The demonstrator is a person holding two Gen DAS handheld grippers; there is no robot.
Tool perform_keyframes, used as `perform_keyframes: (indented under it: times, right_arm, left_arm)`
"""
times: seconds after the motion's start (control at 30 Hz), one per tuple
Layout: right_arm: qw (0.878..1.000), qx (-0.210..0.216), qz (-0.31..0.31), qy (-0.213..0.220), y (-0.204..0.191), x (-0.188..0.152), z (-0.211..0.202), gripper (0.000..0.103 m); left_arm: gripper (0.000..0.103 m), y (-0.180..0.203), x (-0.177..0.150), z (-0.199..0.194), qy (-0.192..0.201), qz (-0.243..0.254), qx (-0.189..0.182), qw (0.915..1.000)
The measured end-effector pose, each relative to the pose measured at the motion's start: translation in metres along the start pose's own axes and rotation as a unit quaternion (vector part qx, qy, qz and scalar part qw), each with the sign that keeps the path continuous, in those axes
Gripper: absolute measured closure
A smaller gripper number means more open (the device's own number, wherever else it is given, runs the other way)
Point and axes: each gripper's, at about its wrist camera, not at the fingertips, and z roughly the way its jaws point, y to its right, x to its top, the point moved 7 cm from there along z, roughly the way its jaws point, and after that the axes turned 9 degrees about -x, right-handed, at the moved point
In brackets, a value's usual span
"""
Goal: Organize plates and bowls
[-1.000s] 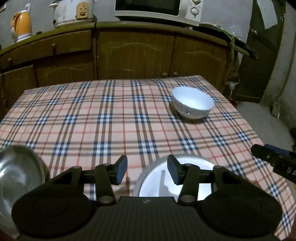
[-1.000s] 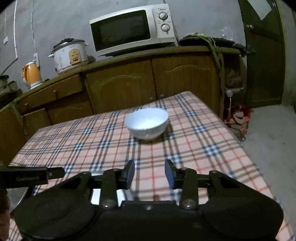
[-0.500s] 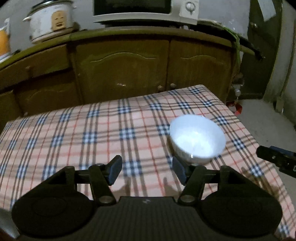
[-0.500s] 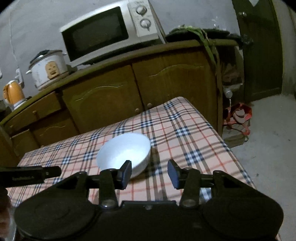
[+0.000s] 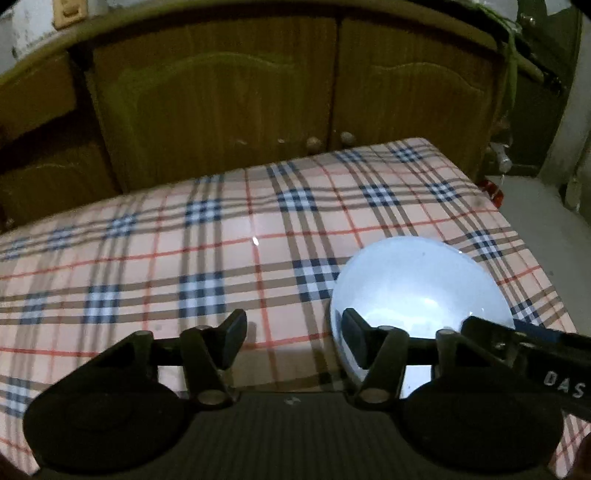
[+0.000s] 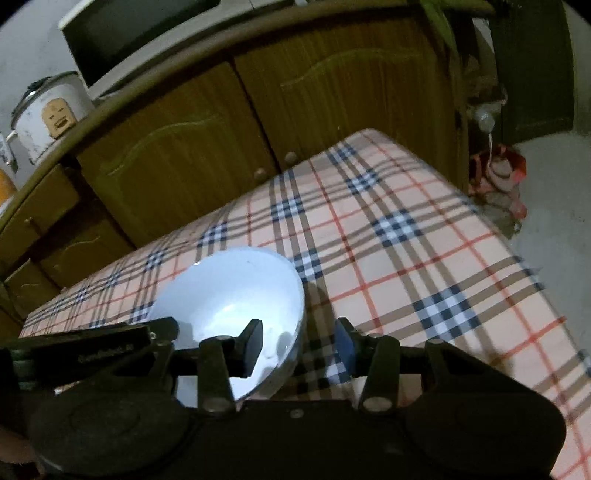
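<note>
A white bowl [image 5: 417, 280] stands on the plaid tablecloth [image 5: 207, 258] near the table's right edge. My left gripper [image 5: 293, 341] is open, with the bowl's left rim between its jaws. My right gripper [image 6: 299, 347] is open and straddles the bowl's [image 6: 229, 295] right rim: its left finger [image 6: 251, 347] is inside the bowl, its right finger [image 6: 345, 349] outside. Neither gripper is closed on it. The right gripper's body shows at the right in the left wrist view [image 5: 535, 354]. No plates are in view now.
Wooden cabinets [image 5: 221, 99] stand right behind the table. A rice cooker [image 6: 48, 114] and a microwave [image 6: 140, 33] sit on the counter. The table's right edge drops to the floor [image 6: 554, 221], where a red item [image 6: 498, 173] lies.
Both grippers have moved forward across the table to the white bowl. The metal plates seen near the front edge a second ago are out of view. Both stay open.
</note>
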Motion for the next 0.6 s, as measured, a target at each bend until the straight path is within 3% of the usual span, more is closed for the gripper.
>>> perform_keyframes:
  times: [0.07,0.1,0.13,0.37,0.6]
  right_arm:
    - [1.0,0.005,0.01,-0.014,-0.002,-0.002,0.01,0.052]
    - [1.0,0.008,0.01,-0.019,-0.003,-0.003,0.014,0.071]
    - [1.0,0.011,0.009,-0.022,-0.006,-0.005,0.017,0.079]
    - [1.0,0.002,0.012,-0.021,-0.008,-0.016,0.006,0.081]
    - [1.0,0.01,0.007,0.002,-0.019,-0.015,-0.031,0.081]
  left_arm:
    - [0.064,0.005,-0.001,0.006,-0.004,0.002,-0.019,0.9998]
    - [0.075,0.01,-0.002,0.007,-0.004,0.008,-0.026,0.9996]
    - [0.088,0.014,-0.003,0.007,-0.002,0.016,-0.035,0.9993]
    - [0.091,0.019,-0.009,-0.004,-0.007,0.024,-0.035,0.9991]
    - [0.091,0.023,-0.006,-0.04,0.017,0.023,-0.027,0.9992]
